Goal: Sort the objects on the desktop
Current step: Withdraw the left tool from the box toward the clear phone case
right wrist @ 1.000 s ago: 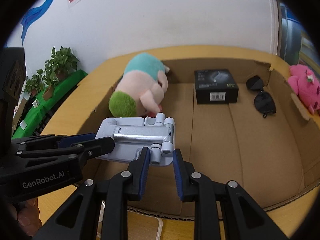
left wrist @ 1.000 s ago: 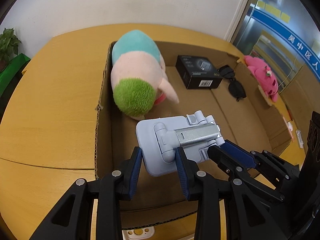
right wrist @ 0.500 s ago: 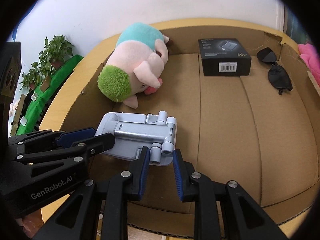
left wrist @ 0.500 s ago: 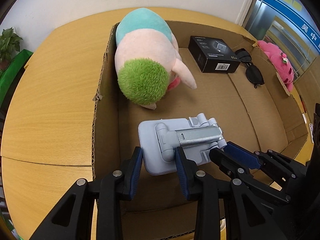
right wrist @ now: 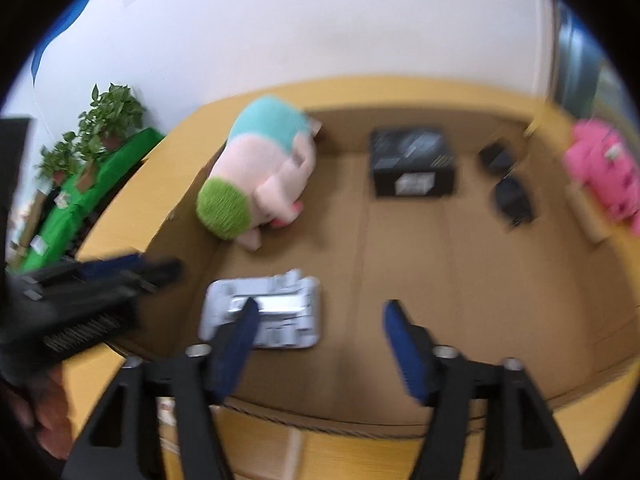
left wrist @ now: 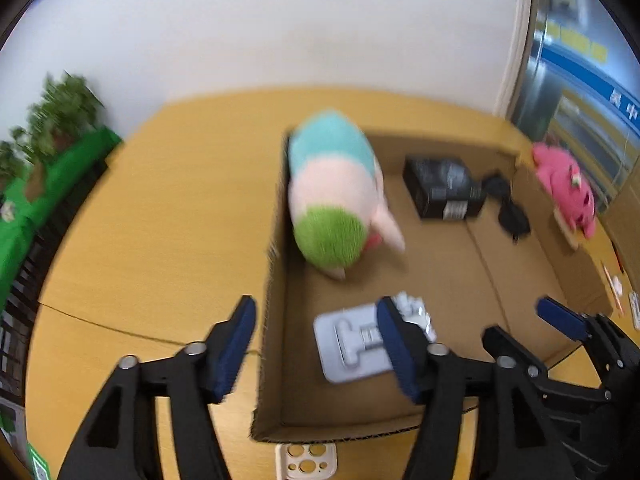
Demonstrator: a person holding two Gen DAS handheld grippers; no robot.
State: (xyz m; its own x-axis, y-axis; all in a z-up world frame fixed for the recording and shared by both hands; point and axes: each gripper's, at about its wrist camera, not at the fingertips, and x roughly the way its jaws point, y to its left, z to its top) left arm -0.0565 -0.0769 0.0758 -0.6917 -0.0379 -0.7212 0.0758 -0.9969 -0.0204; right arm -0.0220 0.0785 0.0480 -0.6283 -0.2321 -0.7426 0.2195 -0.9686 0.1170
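— Where is the phone stand (left wrist: 362,340) sitting?

— It is lying flat on the floor of the cardboard box (left wrist: 460,280), in the near left corner, folded, with its metal arm across the top. I am holding nothing at the moment. My left gripper (left wrist: 316,334) is hanging wide open above the box's left wall, one blue pad over the table and the other over the stand, touching neither. My right gripper (right wrist: 318,334) is spread just as wide, its left finger crossing in front of the stand in the right wrist view, and nothing is sitting between its pads.

— What else is lying in the box?

— A plush pig (right wrist: 264,172) with a green head, pink body and teal rear is leaning along the left wall, its head just beyond the stand. A black carton (right wrist: 412,160) is resting at the far wall near the middle. To its right a pair of dark sunglasses (right wrist: 508,188) is lying on the floor; both views are blurring them, so I am making out only the shape.

— And outside the box?

— A pink plush toy (left wrist: 566,188) is sitting on the wooden table (left wrist: 140,220) just past the right wall. A pale phone case (left wrist: 306,460) is peeking out at the near edge, right under the front wall. Potted plants (right wrist: 100,124) are standing on a green surface off to the left.
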